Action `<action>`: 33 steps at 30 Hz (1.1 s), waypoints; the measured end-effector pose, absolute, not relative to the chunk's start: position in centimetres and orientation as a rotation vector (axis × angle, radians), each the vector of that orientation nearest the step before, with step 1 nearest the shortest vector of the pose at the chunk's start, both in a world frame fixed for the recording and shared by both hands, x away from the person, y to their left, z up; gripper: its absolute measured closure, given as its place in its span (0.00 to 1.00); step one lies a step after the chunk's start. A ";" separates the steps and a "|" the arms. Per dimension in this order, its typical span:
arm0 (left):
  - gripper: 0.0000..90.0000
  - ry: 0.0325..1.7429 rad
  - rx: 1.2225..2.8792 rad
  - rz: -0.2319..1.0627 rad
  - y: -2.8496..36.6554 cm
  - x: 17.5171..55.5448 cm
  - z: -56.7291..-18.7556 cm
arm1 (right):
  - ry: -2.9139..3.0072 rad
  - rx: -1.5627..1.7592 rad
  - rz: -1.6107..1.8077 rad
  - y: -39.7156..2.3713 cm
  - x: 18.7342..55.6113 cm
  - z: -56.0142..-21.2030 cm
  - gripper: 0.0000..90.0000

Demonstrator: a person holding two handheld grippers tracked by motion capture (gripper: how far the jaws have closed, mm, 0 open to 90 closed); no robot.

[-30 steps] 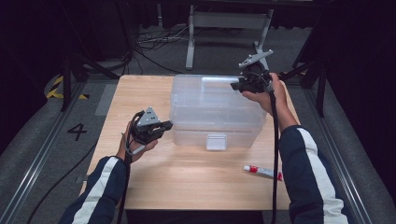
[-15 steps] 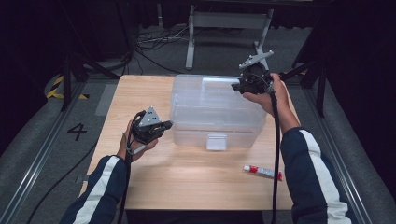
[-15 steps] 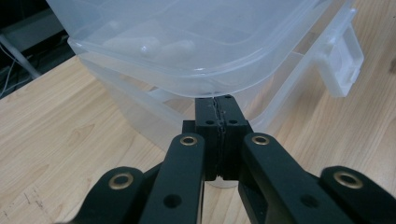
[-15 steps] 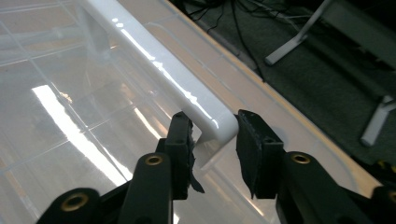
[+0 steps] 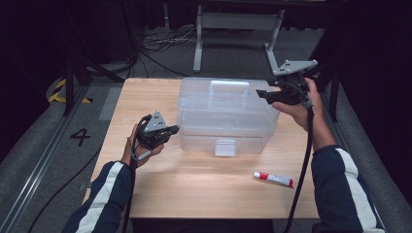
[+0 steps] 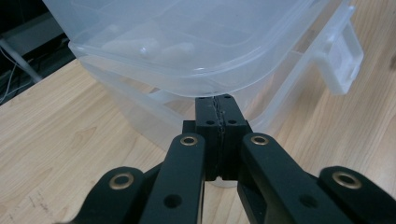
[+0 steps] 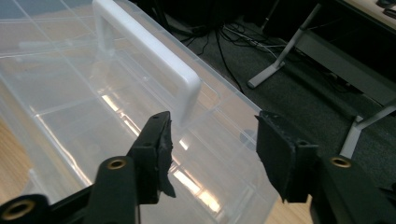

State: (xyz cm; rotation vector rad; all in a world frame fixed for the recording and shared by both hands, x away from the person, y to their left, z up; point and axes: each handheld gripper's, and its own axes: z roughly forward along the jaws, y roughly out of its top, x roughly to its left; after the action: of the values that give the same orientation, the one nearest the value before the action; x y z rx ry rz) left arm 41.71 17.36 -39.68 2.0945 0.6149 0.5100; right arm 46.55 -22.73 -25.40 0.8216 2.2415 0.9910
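A clear plastic box (image 5: 226, 114) with a white handle (image 7: 154, 60) on its lid stands at the middle of the wooden table (image 5: 194, 194). My left gripper (image 5: 172, 129) is shut with nothing in it. Its tips rest at the box's front left corner, just under the lid rim (image 6: 205, 86). My right gripper (image 5: 262, 93) hovers over the box's right end. Its jaws have just been opening and stand apart with nothing between them, the handle a little beyond them in the right gripper view.
A small white tube with a red cap (image 5: 273, 178) lies on the table near the front right. The box's white latch (image 5: 225, 147) faces the person. Beyond the far table edge are cables and a metal stand (image 5: 233, 22) on the dark floor.
The right gripper has drawn back to the right from the lid's edge, and its jaws have opened. The left gripper has stayed put at the box's corner.
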 end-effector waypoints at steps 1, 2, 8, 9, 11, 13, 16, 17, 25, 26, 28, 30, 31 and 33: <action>1.00 0.610 2.099 0.521 17.4 41.7 -39.6 | 2.229 0.825 1.017 -23.4 46.1 -25.4 0.47; 1.00 0.608 2.100 0.522 17.4 41.7 -39.6 | 2.205 0.834 1.017 -24.0 45.5 -25.5 0.44; 1.00 0.604 2.109 0.534 17.2 41.6 -39.5 | 2.153 0.825 1.035 -26.8 42.9 -26.8 0.40; 0.99 0.604 2.105 0.532 17.3 41.7 -39.5 | 2.132 0.821 1.028 -27.4 42.5 -27.1 0.42; 0.99 0.608 2.098 0.523 17.3 41.7 -39.4 | 2.122 0.805 1.033 -28.3 41.8 -27.9 0.42; 0.99 0.607 2.097 0.524 17.3 41.8 -39.3 | 2.117 0.811 1.035 -29.0 41.4 -28.8 0.42; 0.99 0.610 2.082 0.526 17.3 41.8 -39.1 | 2.125 0.814 1.027 -29.9 40.9 -30.4 0.41; 0.99 0.611 2.078 0.526 17.3 41.9 -38.9 | 2.132 0.812 1.026 -30.2 40.7 -31.1 0.41; 0.99 0.605 2.074 0.536 16.9 42.0 -38.6 | 2.176 0.832 1.011 -30.7 40.8 -34.3 0.43; 0.99 0.606 2.073 0.539 16.8 42.0 -38.6 | 2.195 0.818 0.982 -30.6 40.9 -34.8 0.43; 0.99 0.607 2.066 0.541 16.8 42.1 -38.4 | 2.205 0.807 0.982 -30.5 41.0 -35.3 0.45; 0.98 0.603 2.062 0.537 16.8 42.1 -38.4 | 2.208 0.806 0.977 -30.4 41.1 -35.6 0.44; 0.98 0.600 2.059 0.539 16.8 42.1 -38.3 | 2.200 0.813 0.964 -30.2 41.4 -36.2 0.44; 0.98 0.600 2.059 0.533 16.8 42.2 -38.3 | 2.190 0.817 0.969 -30.1 41.7 -36.5 0.44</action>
State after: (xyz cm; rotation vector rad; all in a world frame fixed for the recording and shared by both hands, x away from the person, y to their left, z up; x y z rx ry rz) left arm 42.19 16.78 -38.28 2.0588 0.5998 0.5329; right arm 41.67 -30.10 -36.50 0.8167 2.1902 0.9685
